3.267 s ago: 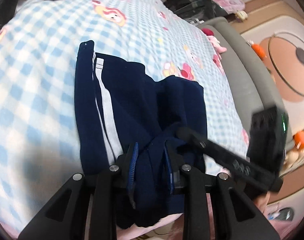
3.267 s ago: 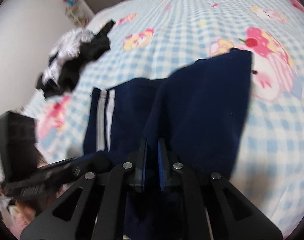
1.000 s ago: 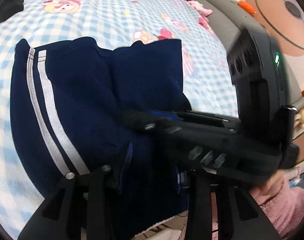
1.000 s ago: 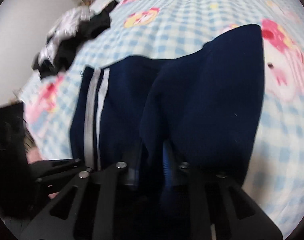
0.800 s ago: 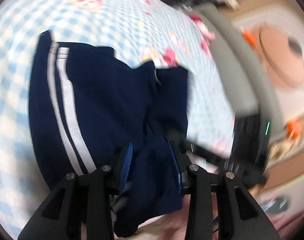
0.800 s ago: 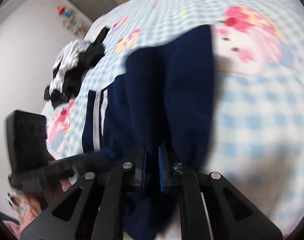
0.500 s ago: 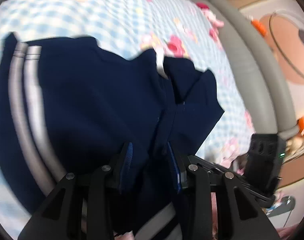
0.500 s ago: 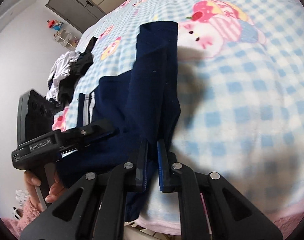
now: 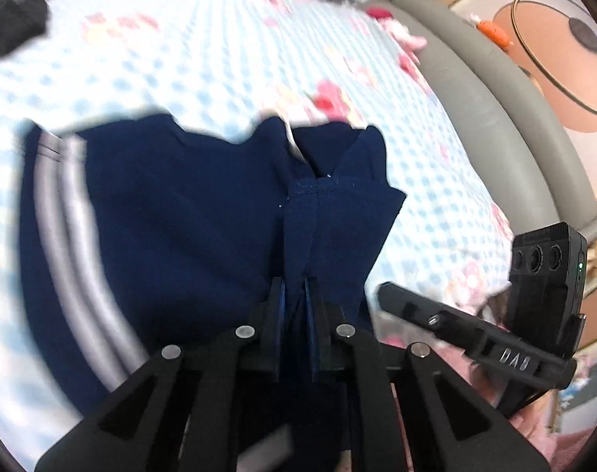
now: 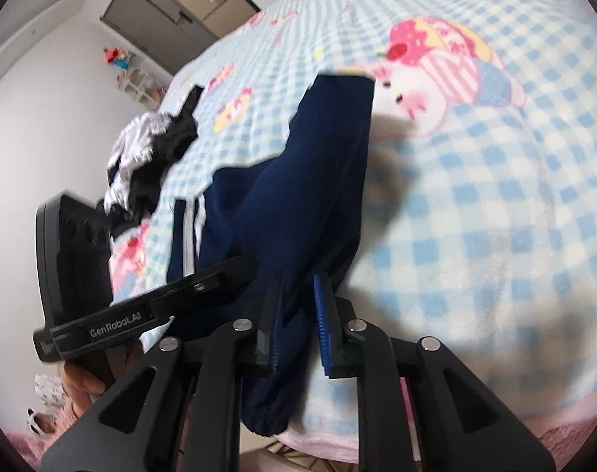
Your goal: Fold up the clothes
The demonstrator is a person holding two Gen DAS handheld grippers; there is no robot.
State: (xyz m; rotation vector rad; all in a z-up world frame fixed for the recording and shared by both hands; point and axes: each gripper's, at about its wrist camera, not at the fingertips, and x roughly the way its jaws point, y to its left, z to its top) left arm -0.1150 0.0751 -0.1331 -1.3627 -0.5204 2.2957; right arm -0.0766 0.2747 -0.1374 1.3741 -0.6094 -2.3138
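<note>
— where is there room around the navy trousers (image 10: 298, 196)?
— on the bed (image 10: 495, 216), the far and right sides lie bare.
— what blocks the way?
— left of them, a heap of dark clothes (image 10: 149, 165); near it, the left tongs (image 10: 219, 275).

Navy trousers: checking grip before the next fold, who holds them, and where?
Left gripper, closing, pinches the navy trousers at a near-edge fold; right gripper is opening.

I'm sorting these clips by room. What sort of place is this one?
Most likely a bedroom, perhaps a child's. Navy trousers lie on a bed with a blue checked cartoon blanket, other clothes are piled further back, and cupboards stand by the wall.
</note>
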